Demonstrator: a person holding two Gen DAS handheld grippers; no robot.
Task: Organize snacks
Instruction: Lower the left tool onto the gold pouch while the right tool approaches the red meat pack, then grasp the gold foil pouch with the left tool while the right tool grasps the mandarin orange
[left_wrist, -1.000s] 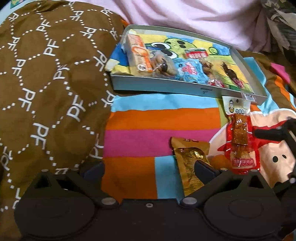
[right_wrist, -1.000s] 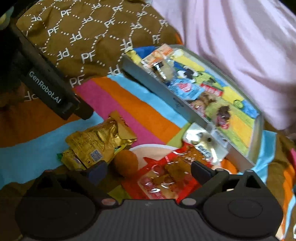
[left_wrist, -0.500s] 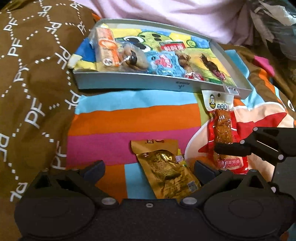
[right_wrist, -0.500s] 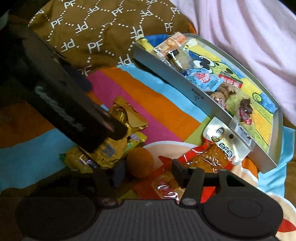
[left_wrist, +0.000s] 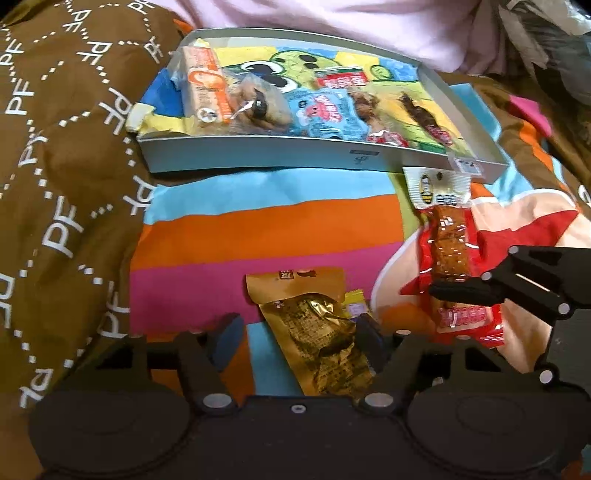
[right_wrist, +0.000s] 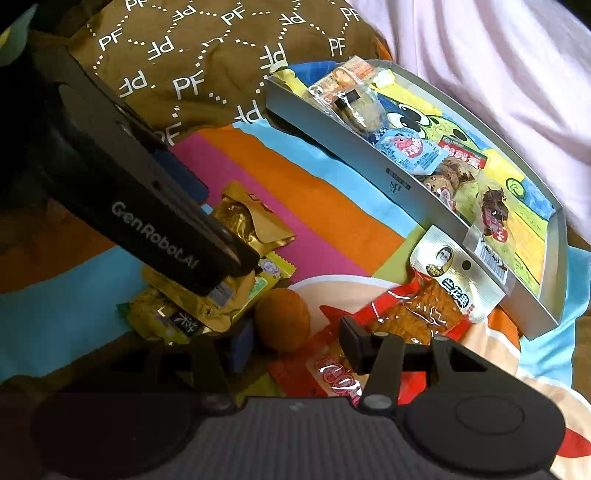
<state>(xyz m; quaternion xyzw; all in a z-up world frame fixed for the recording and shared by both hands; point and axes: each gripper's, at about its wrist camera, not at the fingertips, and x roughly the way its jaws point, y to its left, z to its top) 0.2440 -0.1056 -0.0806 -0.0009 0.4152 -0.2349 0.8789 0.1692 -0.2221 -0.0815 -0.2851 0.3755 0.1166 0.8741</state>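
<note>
Left wrist view first: the tray (left_wrist: 295, 155) sits at 12 o'clock on the striped blanket (left_wrist: 258, 221) and already holds five snacks as I count them. From 10 to 2 o'clock they are an orange packet (left_wrist: 203, 85), a clear-wrapped brown cake (left_wrist: 258, 107), a blue packet (left_wrist: 328, 114) and two dark red-labelled packs (left_wrist: 373, 110).

I judge the job a bit over half done. Still loose are one gold packet (left_wrist: 314, 321) at 6 o'clock, what look like two small yellow packets (right_wrist: 162, 321) under it, one orange ball (right_wrist: 282, 319), and one red packet (left_wrist: 450, 243) at 4 o'clock.

The left gripper (left_wrist: 295, 328) is closing its jaws with the gold packet between them, not yet pinched. The right gripper (right_wrist: 295, 343) has its jaws narrowed around the ball and the red packet's near end; I cannot tell whether they grip either.
</note>
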